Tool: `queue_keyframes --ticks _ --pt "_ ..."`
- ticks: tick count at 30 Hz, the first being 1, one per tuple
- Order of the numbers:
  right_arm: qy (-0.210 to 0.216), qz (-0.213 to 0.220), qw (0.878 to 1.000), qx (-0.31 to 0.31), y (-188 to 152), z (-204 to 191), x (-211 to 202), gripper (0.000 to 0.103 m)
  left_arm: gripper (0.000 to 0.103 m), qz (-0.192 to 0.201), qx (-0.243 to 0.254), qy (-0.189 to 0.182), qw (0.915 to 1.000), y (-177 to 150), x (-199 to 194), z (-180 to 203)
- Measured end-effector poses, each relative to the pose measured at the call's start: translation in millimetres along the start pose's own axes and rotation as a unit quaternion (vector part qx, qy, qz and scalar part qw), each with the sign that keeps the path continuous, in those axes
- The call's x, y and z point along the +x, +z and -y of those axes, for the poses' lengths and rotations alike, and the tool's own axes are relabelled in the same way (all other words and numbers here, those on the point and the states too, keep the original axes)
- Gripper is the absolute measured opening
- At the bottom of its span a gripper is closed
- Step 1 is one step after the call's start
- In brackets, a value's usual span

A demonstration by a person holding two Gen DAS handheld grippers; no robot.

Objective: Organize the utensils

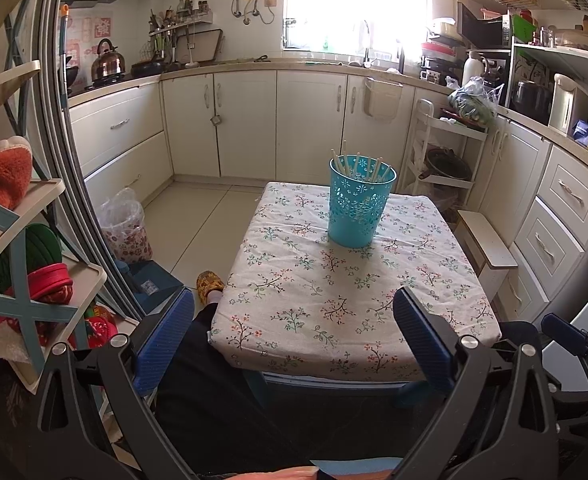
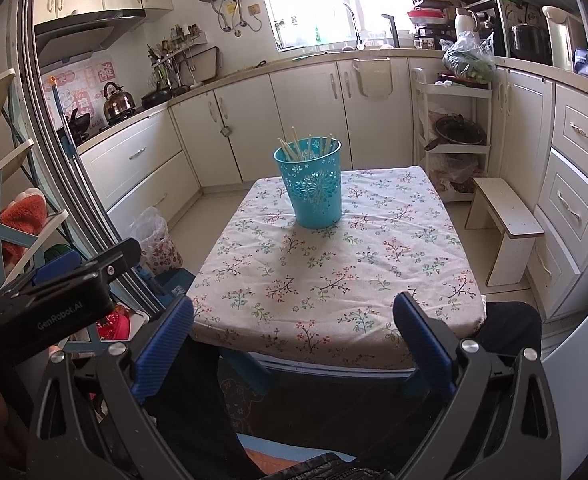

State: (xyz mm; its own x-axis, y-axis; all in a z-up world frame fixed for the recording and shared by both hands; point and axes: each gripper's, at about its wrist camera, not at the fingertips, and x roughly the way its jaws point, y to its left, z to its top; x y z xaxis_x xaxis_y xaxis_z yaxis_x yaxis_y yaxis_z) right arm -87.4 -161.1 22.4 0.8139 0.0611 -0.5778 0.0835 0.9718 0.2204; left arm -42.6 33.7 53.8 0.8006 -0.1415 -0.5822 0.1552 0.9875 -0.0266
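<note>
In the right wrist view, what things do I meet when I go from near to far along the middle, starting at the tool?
Right tool, open and empty → flowered tablecloth → blue holder with chopsticks standing in it → white cabinets → bright window.

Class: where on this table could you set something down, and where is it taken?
Free: the floral tablecloth between the turquoise holder and the near edge, plus strips either side of it. Taken: the far centre, where the holder stands with chopsticks inside.
</note>
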Motion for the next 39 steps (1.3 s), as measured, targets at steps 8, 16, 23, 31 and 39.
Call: queue_keyframes --ticks 8,16,23,31,39 --pt "-0.002 0.007 1.000 -0.001 0.0 -1.5 -1.4 0.096 0.096 -0.001 0.001 -0.001 1.0000 -0.3 0.7 -0.5" --pt "-0.002 0.009 1.000 -0.002 0.6 -1.6 -1.6 0.096 0.096 -0.001 0.001 0.000 1.0000 -0.6 1.6 -0.3" --pt "-0.002 0.009 1.000 -0.002 0.4 -1.8 -1.9 0.096 0.096 -0.001 0.001 -0.001 1.0000 -0.5 1.7 -0.1" --pt "-0.001 0.010 1.000 -0.003 1.3 -2.9 -3.2 0.096 0.096 0.000 0.001 0.000 1.0000 -0.7 1.5 1.2" --pt "-0.001 0.011 1.000 -0.004 1.7 -2.2 -3.4 0.096 0.096 -0.001 0.004 -0.002 1.0000 0.5 0.5 4.5"
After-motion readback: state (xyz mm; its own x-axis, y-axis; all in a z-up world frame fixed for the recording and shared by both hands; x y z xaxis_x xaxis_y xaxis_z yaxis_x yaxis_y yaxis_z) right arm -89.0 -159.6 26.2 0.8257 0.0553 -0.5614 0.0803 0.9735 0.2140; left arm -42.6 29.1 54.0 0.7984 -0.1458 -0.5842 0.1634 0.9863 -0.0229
